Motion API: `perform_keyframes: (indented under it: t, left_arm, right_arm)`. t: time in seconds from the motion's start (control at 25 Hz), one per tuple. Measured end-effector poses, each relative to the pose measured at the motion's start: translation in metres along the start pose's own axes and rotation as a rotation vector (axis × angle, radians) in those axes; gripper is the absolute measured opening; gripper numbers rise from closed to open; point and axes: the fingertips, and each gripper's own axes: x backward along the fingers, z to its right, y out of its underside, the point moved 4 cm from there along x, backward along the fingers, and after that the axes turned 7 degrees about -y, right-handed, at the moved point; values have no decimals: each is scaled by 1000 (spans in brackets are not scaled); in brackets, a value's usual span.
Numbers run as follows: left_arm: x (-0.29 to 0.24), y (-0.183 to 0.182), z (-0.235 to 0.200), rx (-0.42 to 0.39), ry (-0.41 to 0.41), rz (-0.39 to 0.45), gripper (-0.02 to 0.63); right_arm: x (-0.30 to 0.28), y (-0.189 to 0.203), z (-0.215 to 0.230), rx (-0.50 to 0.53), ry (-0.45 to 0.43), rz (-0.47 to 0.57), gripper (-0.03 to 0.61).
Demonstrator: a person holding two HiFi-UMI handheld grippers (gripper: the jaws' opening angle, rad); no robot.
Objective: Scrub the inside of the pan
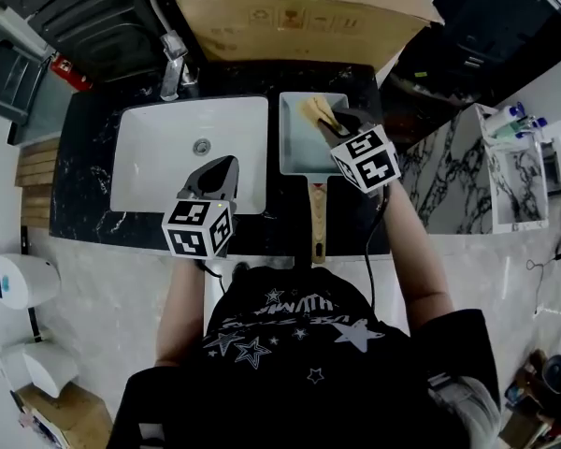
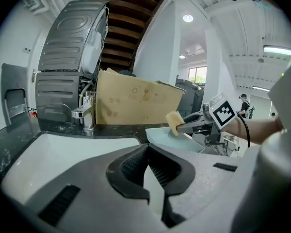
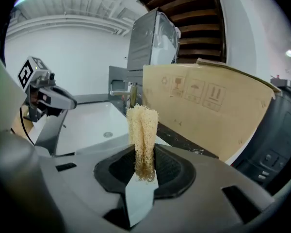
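Two things share our dark counter [image 1: 84, 171]: the white sink [image 1: 159, 171] and, just right of it, the square pan [image 1: 296, 162], its wooden handle [image 1: 317, 218] pointing back at us. Our right gripper [image 1: 340, 120] reaches out over the pan's far half, jaws clamped on a loofah sponge [image 1: 320, 110] that pokes out over the pan's inside. Our left gripper [image 1: 226, 163] hangs over the sink's near right corner, jaws closed together on nothing.
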Motion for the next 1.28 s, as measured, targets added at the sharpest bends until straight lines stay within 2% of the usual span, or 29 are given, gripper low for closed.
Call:
perform_keyframes:
  t: [0.28, 0.44, 0.68, 0.92, 1.12, 1.28]
  left_arm:
    - [-4, 5, -1, 25, -54, -23, 8]
    - [-4, 8, -2, 31, -73, -30, 8]
    - [-4, 13, -6, 45, -96, -36, 8]
    - [-5, 17, -6, 49, -82, -45, 8]
    - [-4, 16, -9, 41, -65, -42, 8]
    - [-1, 15, -12, 38, -51, -39, 8]
  right_arm:
    - [-38, 0, 7, 269, 19, -195, 89]
    - [-58, 6, 10, 390, 45, -292, 89]
    - [-77, 17, 15, 496, 112, -394, 89]
    - [-88, 16, 14, 639, 183, -489, 87]
    - [-93, 16, 6, 696, 179, -507, 83]
    - [-89, 18, -2, 694, 118, -511, 80]
